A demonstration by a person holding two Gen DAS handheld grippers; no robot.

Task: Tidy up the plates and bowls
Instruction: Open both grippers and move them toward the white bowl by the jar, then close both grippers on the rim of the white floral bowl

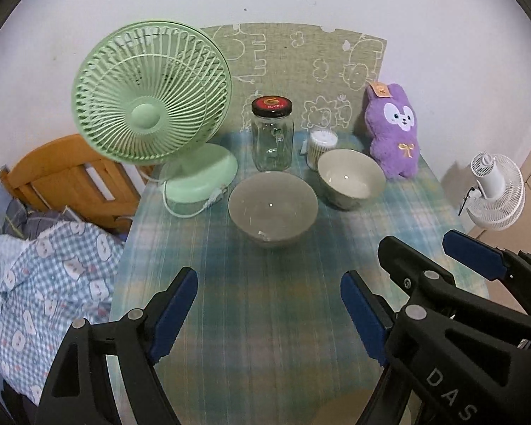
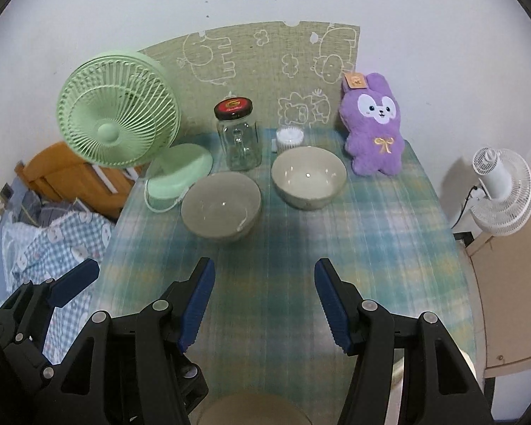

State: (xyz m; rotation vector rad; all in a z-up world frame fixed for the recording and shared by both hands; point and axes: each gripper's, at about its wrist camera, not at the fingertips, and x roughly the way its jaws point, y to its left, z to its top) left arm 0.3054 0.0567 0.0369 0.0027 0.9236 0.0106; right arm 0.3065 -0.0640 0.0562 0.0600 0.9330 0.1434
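White letters "DAS" read on the black body of the right gripper [image 1: 421, 276], lower right of the left wrist view. Jar lid [image 1: 271, 106] logo illegible.

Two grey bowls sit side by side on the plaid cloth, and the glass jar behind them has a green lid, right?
Not quite. In both wrist views the glass jar has a red and black lid, not green. The two grey bowls do sit side by side on the plaid cloth.

Two bowls side by side on table [image 1: 265, 318]: left bowl [image 1: 272, 209], right bowl [image 1: 350, 177]; jar [image 1: 272, 138] behind.
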